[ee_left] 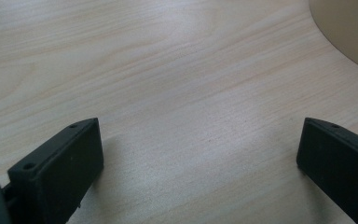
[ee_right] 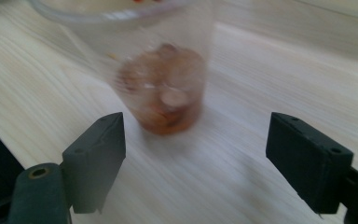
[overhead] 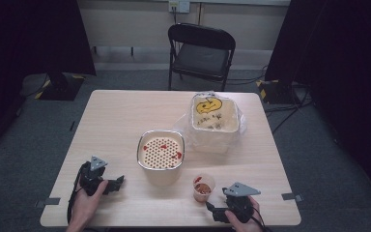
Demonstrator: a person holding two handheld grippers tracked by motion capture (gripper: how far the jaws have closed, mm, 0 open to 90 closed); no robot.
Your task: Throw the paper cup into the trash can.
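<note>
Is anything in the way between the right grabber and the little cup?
Nothing visible is. The right gripper has its jaws wide open, and only bare light wooden table lies between them and the small clear plastic cup with brownish bits inside.

Cup point(overhead: 203, 187) beside right hand-held gripper point(overhead: 211, 208), strainer bowl point(overhead: 160, 153) behind

High view looks down on my whole table point(overhead: 116, 121); both gripper views skim it close, the right one facing the cup point(ee_right: 163, 88).
</note>
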